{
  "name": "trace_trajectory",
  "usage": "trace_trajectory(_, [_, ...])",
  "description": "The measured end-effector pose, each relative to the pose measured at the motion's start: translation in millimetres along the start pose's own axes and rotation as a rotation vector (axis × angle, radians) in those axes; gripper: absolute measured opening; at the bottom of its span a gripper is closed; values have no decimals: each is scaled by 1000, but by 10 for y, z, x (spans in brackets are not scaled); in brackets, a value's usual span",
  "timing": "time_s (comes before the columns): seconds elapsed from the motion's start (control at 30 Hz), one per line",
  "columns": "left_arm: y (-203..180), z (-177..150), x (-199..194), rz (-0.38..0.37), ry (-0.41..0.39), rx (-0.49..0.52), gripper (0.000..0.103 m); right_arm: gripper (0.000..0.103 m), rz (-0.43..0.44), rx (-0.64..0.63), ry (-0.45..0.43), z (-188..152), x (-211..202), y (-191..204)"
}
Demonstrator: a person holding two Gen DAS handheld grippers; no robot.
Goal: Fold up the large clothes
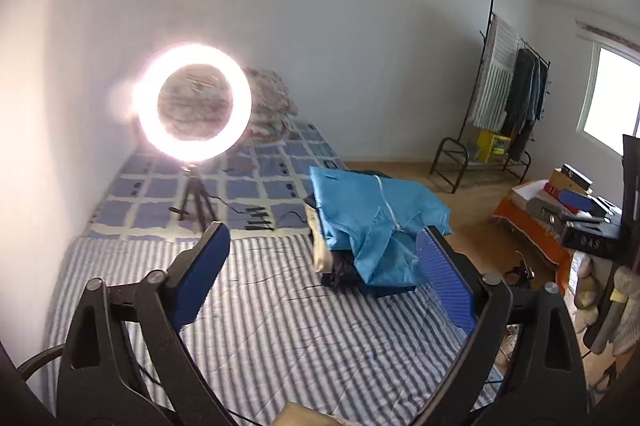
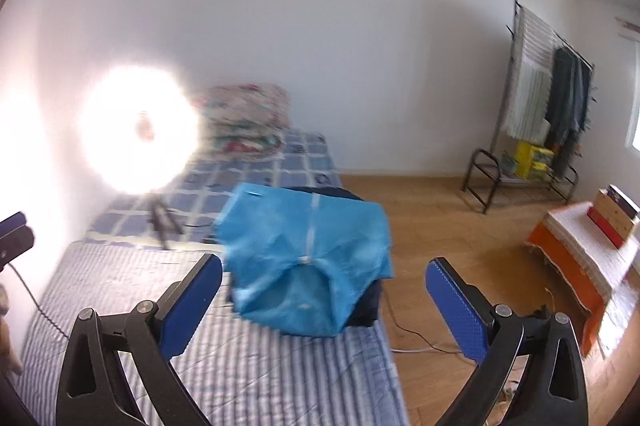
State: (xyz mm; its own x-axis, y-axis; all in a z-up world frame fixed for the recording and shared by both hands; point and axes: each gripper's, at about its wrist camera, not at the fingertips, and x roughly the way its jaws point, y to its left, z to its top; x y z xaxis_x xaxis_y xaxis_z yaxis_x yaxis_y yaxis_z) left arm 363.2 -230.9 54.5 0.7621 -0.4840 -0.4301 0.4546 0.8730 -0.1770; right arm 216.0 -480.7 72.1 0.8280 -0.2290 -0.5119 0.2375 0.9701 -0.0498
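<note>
So the bed (image 1: 260, 326) fills the lower left of both views, with a blue-and-white striped sheet (image 2: 248, 366) on the near part and a blue checked cover (image 1: 248, 181) further back. Sitting right on it: a pile of clothes (image 1: 376, 230) at center frame near the bed's right edge, blue jacket (image 2: 304, 254) on top, darker and cream pieces under it. A ring light (image 1: 194, 101) on a little tripod stands on the checked part, left of center. Some black clips (image 1: 258, 220) and a cable lie beside it. Floral bedding (image 2: 244, 117) is stacked at the far end against the wall.
</note>
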Motion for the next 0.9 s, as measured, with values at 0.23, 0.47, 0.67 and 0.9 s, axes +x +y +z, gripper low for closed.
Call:
trace_trajectory(0.23, [120,-336,-831,45,-45,45,101,103,27,-35,-32,-459,-624,513])
trace_trajectory(0.47, [105,-846,-1388,95,-64,94,103,103,51,-29,-57,-921,-978,810])
trace_trajectory(0.67, [74,-1226,-1665,110,-45,101,103,103,57,-22,-82,-1304,-1199,989])
trace_trajectory(0.9, [76,-1572,-1796,147,-40,113,103,103,48,-2,-91,-1676,-1249,1141])
